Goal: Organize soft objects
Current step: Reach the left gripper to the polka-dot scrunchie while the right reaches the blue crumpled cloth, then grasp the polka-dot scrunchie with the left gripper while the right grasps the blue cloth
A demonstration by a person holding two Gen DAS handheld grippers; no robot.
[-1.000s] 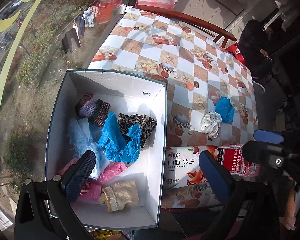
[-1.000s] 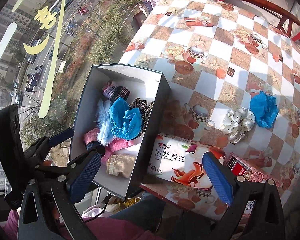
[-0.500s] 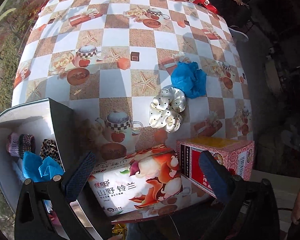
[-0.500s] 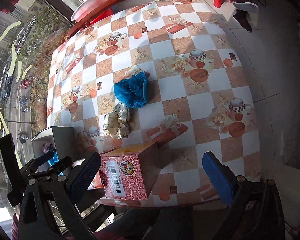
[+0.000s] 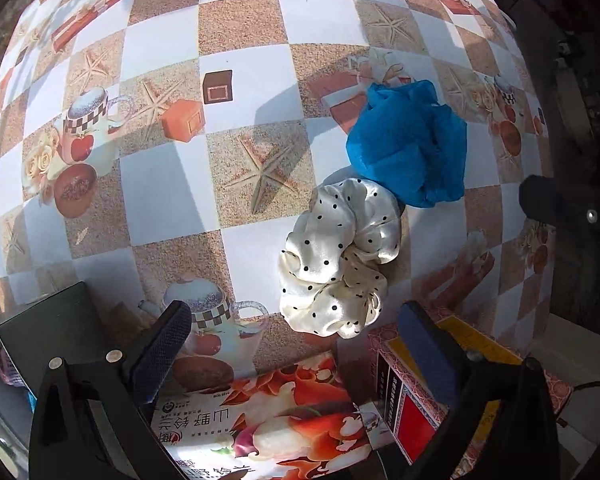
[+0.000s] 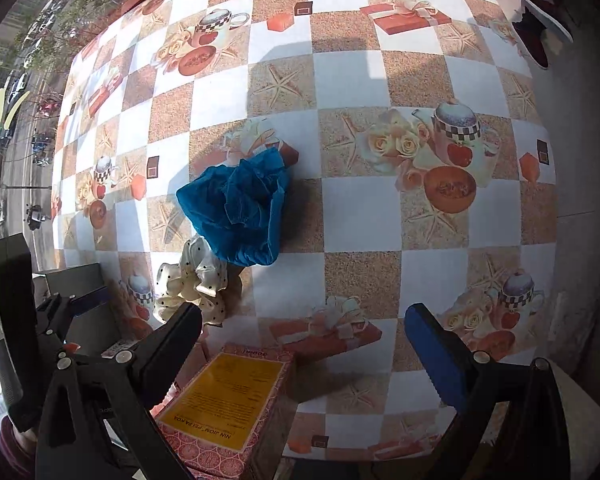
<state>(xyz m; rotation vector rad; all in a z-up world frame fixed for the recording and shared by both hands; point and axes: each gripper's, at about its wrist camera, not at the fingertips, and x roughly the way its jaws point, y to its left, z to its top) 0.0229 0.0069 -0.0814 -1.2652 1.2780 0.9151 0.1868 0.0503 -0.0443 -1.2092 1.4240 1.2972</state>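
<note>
A cream polka-dot scrunchie (image 5: 336,264) (image 6: 194,280) lies on the checked tablecloth, touching a crumpled blue cloth (image 5: 410,142) (image 6: 238,206) just beyond it. My left gripper (image 5: 296,340) is open, hovering near the table's front edge with the scrunchie ahead between its fingers. My right gripper (image 6: 304,344) is open too, to the right of the left one, with nothing between its fingers. A corner of the dark-walled box (image 5: 40,328) (image 6: 74,280) with soft items shows at the left.
A floral tissue pack (image 5: 268,420) and a red-and-yellow carton (image 5: 416,392) (image 6: 228,404) lie at the table's front edge, under the grippers. A window onto a street is at the left. Dark floor and a shoe (image 6: 540,28) lie past the table's right edge.
Both grippers swung right, away from the box, and came closer to the scrunchie and blue cloth. The box slid to the left edge of both views. Both stayed open.
</note>
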